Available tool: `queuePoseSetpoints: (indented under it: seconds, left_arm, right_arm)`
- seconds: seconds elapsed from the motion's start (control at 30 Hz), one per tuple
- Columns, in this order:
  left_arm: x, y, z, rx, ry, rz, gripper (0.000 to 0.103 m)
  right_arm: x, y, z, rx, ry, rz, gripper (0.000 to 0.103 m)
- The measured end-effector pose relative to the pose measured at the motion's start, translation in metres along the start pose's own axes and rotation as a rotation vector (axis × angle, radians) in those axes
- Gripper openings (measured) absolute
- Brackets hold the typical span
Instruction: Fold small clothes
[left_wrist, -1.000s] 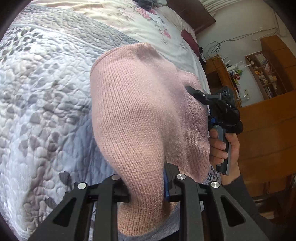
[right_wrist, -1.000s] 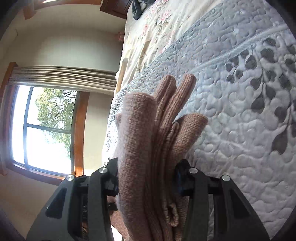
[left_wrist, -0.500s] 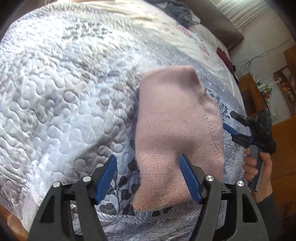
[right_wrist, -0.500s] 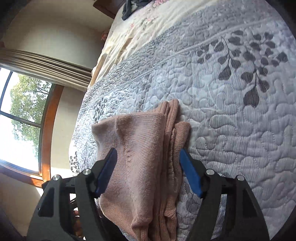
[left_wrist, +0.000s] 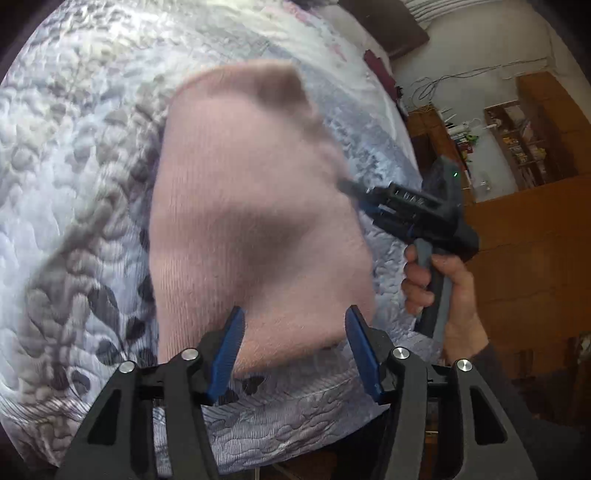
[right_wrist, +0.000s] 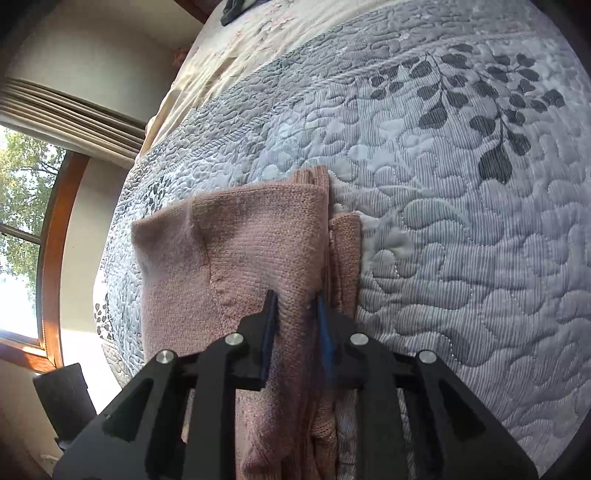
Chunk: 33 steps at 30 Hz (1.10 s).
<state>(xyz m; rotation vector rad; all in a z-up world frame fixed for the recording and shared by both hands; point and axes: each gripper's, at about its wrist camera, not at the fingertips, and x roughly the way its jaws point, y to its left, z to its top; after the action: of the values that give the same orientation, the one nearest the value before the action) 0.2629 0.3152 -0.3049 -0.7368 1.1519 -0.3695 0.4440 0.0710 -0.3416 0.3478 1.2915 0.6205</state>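
One bed fills both views, covered by a single grey-white quilted bedspread (right_wrist: 461, 206) stitched in pebble shapes and printed with dark leaf sprays; a cream floral cover (right_wrist: 236, 55) lies farther up the bed. One wooden-framed window (right_wrist: 33, 236) with a pleated curtain stands beside the bed in the right wrist view, and wooden cabinets and shelving (left_wrist: 535, 147) line the wall in the left wrist view.

One garment is on the bed: a pink knit sweater (left_wrist: 255, 221), folded into a compact bundle near the bed's edge, its layered folds showing along the side (right_wrist: 343, 254) in the right wrist view.

Two grippers are at work. The left gripper (left_wrist: 293, 347) has its blue-padded jaws wide apart, straddling the near end of the sweater without pinching it. The right gripper (right_wrist: 295, 317) has its jaws narrowed onto a ridge of the top knit layer; in the left wrist view its tips (left_wrist: 354, 188) meet the sweater's far edge, and one hand (left_wrist: 443, 291) in a dark sleeve grips its handle.

Half a second ago both pairs of jaws were spread wide around the bundle; since then the right pair has closed in, while the left stays open. A second ago both were clamped on the lifted sweater.

Raised lettering on the right gripper's body is too blurred to read.
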Motion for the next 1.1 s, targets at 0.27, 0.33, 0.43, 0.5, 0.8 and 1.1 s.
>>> queuePoseSetpoints:
  seconds: [0.27, 0.33, 0.43, 0.5, 0.8, 1.1]
  left_arm:
    - [0.038, 0.030, 0.151, -0.005, -0.021, 0.022, 0.052]
    - [0.059, 0.051, 0.162, -0.056, -0.008, 0.020, 0.047]
    - [0.064, 0.067, 0.164, -0.134, -0.013, -0.037, 0.039]
    - [0.053, 0.056, 0.162, -0.093, -0.014, -0.008, 0.039]
    - [0.046, 0.043, 0.095, 0.013, 0.033, 0.027, 0.020]
    - [0.017, 0.021, 0.059, 0.070, 0.012, 0.067, 0.029]
  right_arm:
    - [0.016, 0.041, 0.030, -0.108, 0.031, 0.014, 0.015]
    - [0.038, 0.024, 0.031, -0.104, 0.064, -0.063, 0.000]
    - [0.039, -0.006, 0.033, 0.001, 0.051, 0.018, 0.000]
    - [0.025, 0.004, 0.030, -0.036, 0.038, 0.006, 0.000]
    - [0.014, 0.034, -0.032, -0.236, 0.098, -0.092, 0.000]
    - [-0.024, 0.061, -0.067, -0.267, 0.092, -0.045, 0.000]
